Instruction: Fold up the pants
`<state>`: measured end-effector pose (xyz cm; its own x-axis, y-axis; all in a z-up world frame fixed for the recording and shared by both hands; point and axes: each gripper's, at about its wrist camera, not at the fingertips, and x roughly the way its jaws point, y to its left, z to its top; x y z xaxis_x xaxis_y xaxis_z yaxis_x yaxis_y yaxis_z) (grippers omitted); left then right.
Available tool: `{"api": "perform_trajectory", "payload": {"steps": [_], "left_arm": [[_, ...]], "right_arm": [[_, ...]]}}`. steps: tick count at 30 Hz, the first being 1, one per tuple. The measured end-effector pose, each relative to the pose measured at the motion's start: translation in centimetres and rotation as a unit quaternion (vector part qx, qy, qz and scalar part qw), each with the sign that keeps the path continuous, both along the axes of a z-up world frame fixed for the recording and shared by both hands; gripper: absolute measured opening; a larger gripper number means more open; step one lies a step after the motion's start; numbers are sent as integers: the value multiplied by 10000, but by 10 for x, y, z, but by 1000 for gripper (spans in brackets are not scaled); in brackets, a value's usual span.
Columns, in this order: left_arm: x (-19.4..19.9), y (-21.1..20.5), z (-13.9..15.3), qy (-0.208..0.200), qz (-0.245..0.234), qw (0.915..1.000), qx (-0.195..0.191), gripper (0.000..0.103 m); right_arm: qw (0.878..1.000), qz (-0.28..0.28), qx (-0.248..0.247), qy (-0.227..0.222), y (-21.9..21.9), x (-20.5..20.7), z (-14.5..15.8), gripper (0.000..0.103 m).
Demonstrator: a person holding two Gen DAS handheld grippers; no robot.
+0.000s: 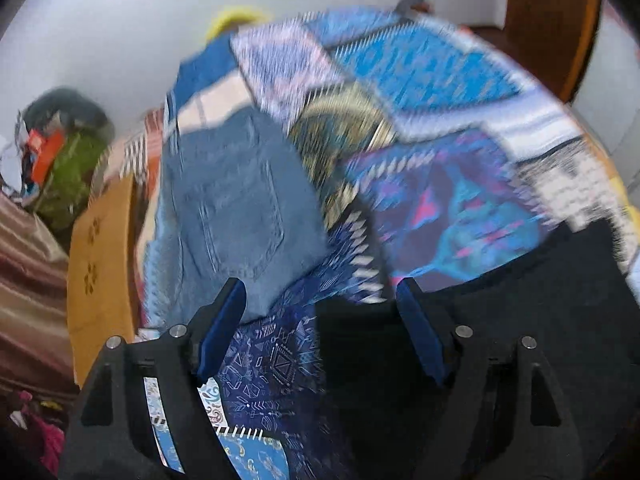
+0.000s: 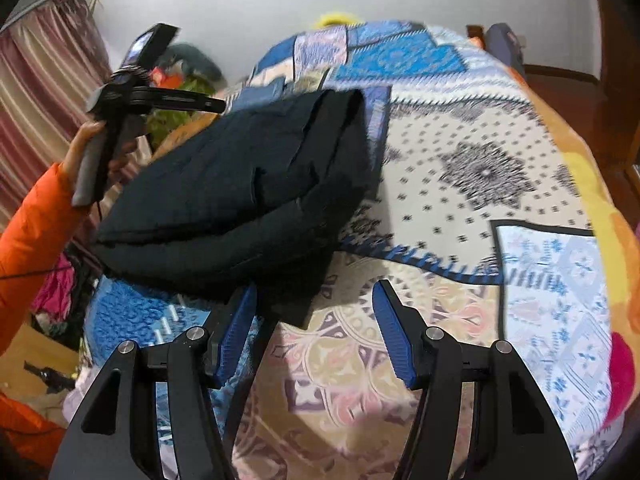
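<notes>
From the left wrist view, everything is smeared with motion. The left hand-held gripper (image 1: 320, 300) has its blue pads (image 1: 222, 332) set wide apart with nothing between them. It points steeply down at the bed (image 1: 420, 64), which is covered in a patchwork quilt of blues and purples. A pair of blue jeans (image 1: 224, 200) lies flat on the quilt, back pocket up, near the far left edge, apparently a separate garment. Dark cloth fills the lower right, just beside the right finger; it looks like the edge of the black pants (image 1: 540, 300), though the blur makes that hard to confirm.

From the right wrist view, the black pants (image 2: 240, 192) sit on the quilt as a thick, compact bundle with several layers stacked, one corner trailing down toward the camera. I'd judge the folding nearly complete: what may remain is tidying that loose corner or setting the bundle aside. The right hand-held gripper (image 2: 314, 320) hangs over the bed (image 2: 500, 152) angled downward, jaws parted and empty, its left pad close to the trailing corner but not pinching it. On the far side of the pants, a hand (image 2: 90, 148) in an orange sleeve (image 2: 32, 216) grips the handle of the other tool, raised clear of the cloth.
</notes>
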<state>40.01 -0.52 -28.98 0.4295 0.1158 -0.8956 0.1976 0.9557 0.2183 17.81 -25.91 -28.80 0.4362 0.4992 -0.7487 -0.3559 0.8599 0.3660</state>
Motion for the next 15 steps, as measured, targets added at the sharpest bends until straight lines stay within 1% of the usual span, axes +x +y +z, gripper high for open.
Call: {"api": "perform_trajectory", "payload": {"steps": [1, 2, 4, 5, 9, 10, 13, 15], "left_arm": [[3, 3, -12, 140, -6, 9999, 13, 78], [2, 9, -23, 257, -7, 9996, -99, 77], [-6, 20, -29, 277, 12, 9987, -434, 76], [-13, 26, -29, 266, 19, 9981, -554, 76], [-41, 52, -30, 350, 181, 9967, -713, 76], [-53, 60, -29, 384, 259, 9960, -760, 76], [-88, 75, -24, 447, 516, 9934, -918, 76], [-119, 79, -20, 437, 619, 9925, -963, 76]], "right_arm": [[10000, 51, -50, -18, 4, 4, -3, 58], [9999, 102, -45, -81, 5, 7, -2, 58], [9998, 189, -50, -89, 7, 15, -1, 58], [9997, 210, -58, -79, 8, 22, 0, 57], [9979, 313, -530, -209, 14, 56, -2, 56], [9977, 282, -580, -222, 13, 64, -2, 56], [9972, 1, -704, -260, 3, 92, 0, 56], [9960, -159, -805, -350, -4, 99, 6, 56]]}}
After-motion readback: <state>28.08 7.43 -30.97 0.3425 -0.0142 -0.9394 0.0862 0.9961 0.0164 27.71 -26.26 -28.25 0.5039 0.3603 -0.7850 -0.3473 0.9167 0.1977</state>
